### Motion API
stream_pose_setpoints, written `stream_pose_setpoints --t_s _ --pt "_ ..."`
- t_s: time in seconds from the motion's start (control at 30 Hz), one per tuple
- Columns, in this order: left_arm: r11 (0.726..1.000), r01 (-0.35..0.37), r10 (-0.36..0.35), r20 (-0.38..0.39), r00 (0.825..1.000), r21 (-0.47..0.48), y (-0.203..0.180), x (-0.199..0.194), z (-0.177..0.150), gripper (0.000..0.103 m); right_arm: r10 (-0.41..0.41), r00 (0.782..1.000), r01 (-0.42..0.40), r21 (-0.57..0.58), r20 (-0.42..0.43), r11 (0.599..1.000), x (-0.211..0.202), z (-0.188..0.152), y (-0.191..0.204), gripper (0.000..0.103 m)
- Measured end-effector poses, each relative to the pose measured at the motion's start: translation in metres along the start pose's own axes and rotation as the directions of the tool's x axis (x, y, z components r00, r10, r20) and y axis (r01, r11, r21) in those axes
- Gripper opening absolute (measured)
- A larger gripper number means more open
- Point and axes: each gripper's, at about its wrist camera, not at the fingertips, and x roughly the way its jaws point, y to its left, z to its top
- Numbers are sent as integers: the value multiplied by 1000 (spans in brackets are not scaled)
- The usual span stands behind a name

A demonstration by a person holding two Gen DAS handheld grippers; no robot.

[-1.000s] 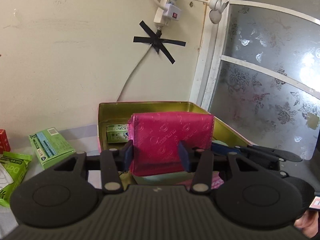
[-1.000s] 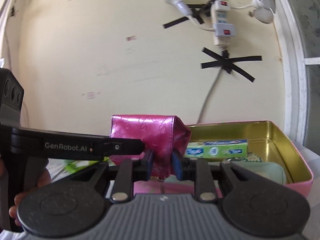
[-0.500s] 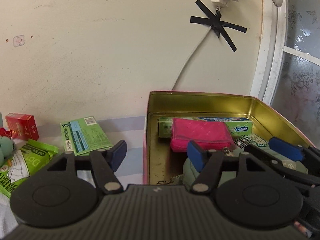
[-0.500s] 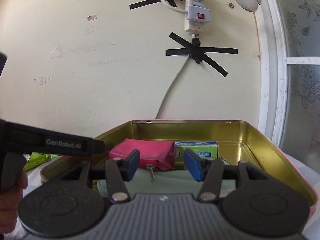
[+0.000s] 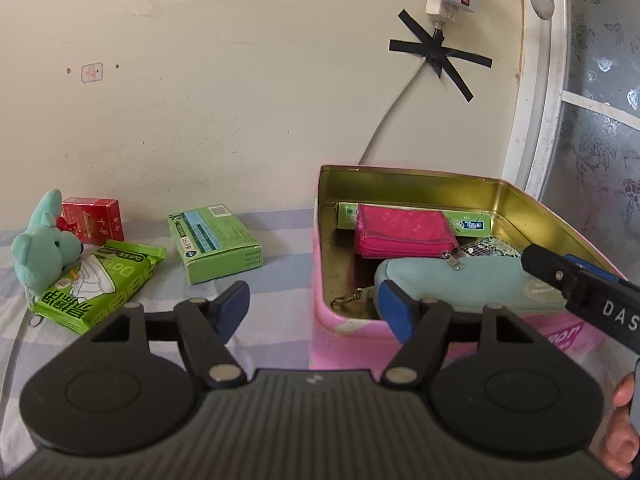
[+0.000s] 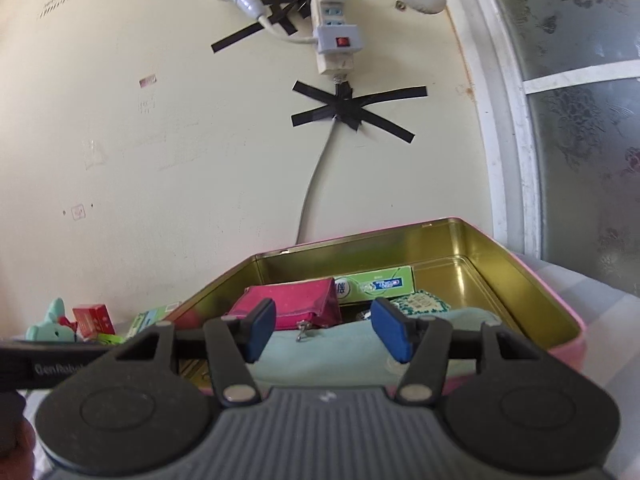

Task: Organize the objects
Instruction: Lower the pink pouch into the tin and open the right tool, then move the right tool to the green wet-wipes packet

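Pink wallet (image 5: 404,232) lies flat in the tin (image 5: 416,178), long axis along the back wall, against the toothpaste box (image 5: 468,222). I hold left gripper (image 5: 314,310) and right gripper (image 6: 322,330) wide apart, both empty.

A striped counter (image 5: 280,312) carries a pink tin (image 5: 352,344) at 3 o'clock, green box (image 5: 214,246), green packet (image 5: 100,288), teal plush (image 5: 40,244), and red pack (image 5: 94,226) at 9 o'clock.

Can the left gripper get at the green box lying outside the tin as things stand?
Probably yes. The left gripper is open and empty, and the green box lies flat on the cloth ahead and to its left, with nothing on top of it and open cloth between them.
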Motion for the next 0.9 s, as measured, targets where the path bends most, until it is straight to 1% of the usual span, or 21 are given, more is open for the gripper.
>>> stream_pose_setpoints --t_s 0.1,0.23,0.4,0.5,0.57,0.7,0.73,0.83,0.9 --pt "1000 0 -1 18 1000 7 1 -9 -2 74 -1 1000 1 13 -2 1000 -15 -6 4 55" --pt "1000 0 0 -2 1000 20 1 -16 -9 75 -14 1000 14 -9 12 1000 -33 -12 13 55" --pt "999 -22 23 -47 999 24 11 -17 -21 75 32 997 -30 20 -67 999 -37 -21 22 55" --pt "999 -44 45 -84 995 15 25 -17 -28 75 46 994 -48 -20 -102 999 -36 -30 37 55" --pt "998 -63 64 -113 992 7 38 -16 -32 75 74 988 -79 -32 -132 996 -34 -34 46 55" --pt "993 -115 114 -161 980 3 71 -14 -39 75 130 973 -145 -68 -192 987 -27 -43 71 55" --pt "992 -130 129 -174 976 7 83 -14 -41 75 147 966 -168 -82 -214 982 -24 -46 79 55" --pt "979 -202 201 -191 961 16 117 -13 -45 75 202 932 -248 -124 -301 961 -13 -57 105 55" --pt "964 -267 259 -185 948 -17 146 -15 -45 76 227 905 -299 -157 -359 941 -3 -65 125 55"
